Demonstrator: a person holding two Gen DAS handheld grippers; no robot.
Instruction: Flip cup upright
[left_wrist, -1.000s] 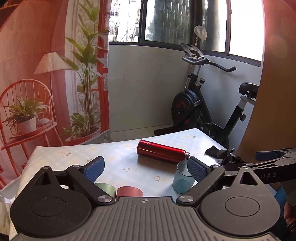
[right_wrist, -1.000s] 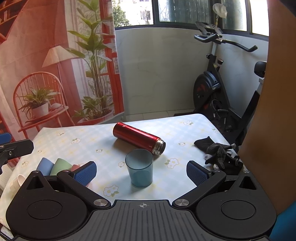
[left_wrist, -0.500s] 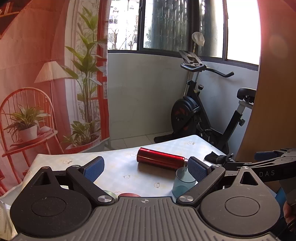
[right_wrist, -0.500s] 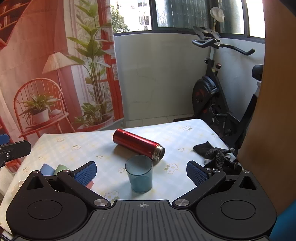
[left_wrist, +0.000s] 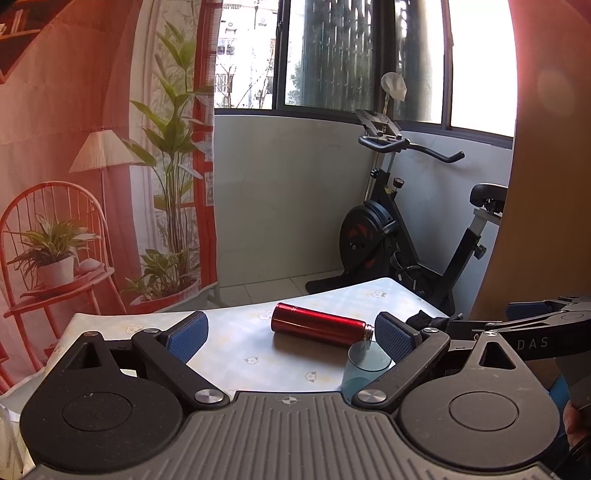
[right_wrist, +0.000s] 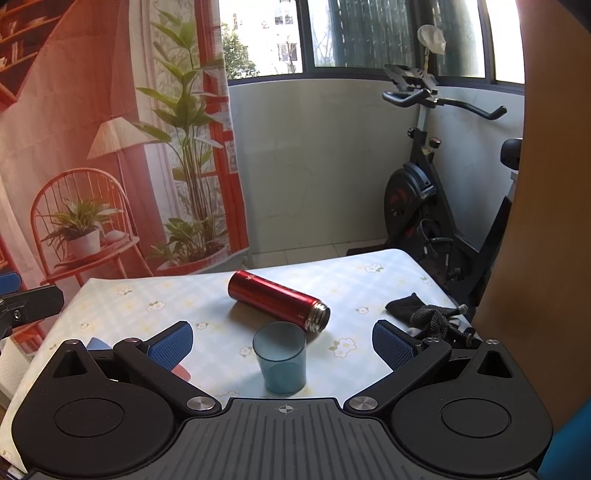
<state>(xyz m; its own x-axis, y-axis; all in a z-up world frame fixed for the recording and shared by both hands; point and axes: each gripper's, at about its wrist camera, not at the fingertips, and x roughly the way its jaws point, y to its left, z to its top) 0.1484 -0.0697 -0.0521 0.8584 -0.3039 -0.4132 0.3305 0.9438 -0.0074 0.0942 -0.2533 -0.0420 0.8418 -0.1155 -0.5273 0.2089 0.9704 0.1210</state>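
Observation:
A translucent blue cup (right_wrist: 281, 357) stands upright, mouth up, on the flowered tablecloth (right_wrist: 207, 306), just in front of the open end of a red flask (right_wrist: 277, 300) lying on its side. In the left wrist view the cup (left_wrist: 365, 365) is partly hidden behind the right finger, and the flask (left_wrist: 318, 328) lies beyond it. My right gripper (right_wrist: 282, 341) is open and empty, above and short of the cup. My left gripper (left_wrist: 291, 332) is open and empty, to the left of the cup.
Black gloves (right_wrist: 430, 317) lie at the table's right edge. Coloured cups (right_wrist: 99, 345) lie at the front left, mostly hidden behind the right gripper's left finger. An exercise bike (right_wrist: 436, 206) stands beyond the table. A printed curtain (right_wrist: 92, 147) hangs at the left.
Both grippers have drawn back and tilted up, so the table sits lower in both views. The coloured cups have dropped out of the left wrist view. The blue cup stays put.

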